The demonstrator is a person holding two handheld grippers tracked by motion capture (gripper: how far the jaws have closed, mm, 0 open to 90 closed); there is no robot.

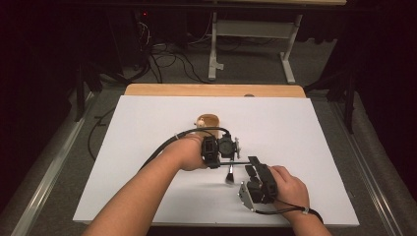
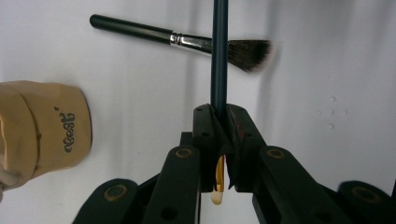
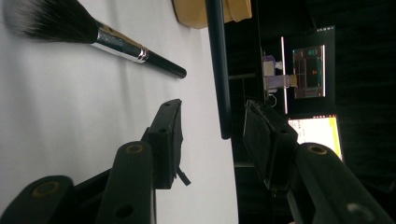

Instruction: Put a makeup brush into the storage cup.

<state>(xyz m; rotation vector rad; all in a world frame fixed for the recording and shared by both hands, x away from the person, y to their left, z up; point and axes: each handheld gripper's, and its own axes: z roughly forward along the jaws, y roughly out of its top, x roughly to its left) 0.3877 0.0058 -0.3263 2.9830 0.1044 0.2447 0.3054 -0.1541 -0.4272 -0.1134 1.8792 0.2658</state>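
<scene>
While clamped, dark handle (image 2: pixel 219 56) points rightward, level

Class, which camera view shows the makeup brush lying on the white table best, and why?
The left gripper view: the lying brush shows whole, with handle, silver ferrule and dark bristles. The right gripper view cuts off its bristle tips at the frame's edge. In the high view it is small, partly hidden by the grippers.
</scene>
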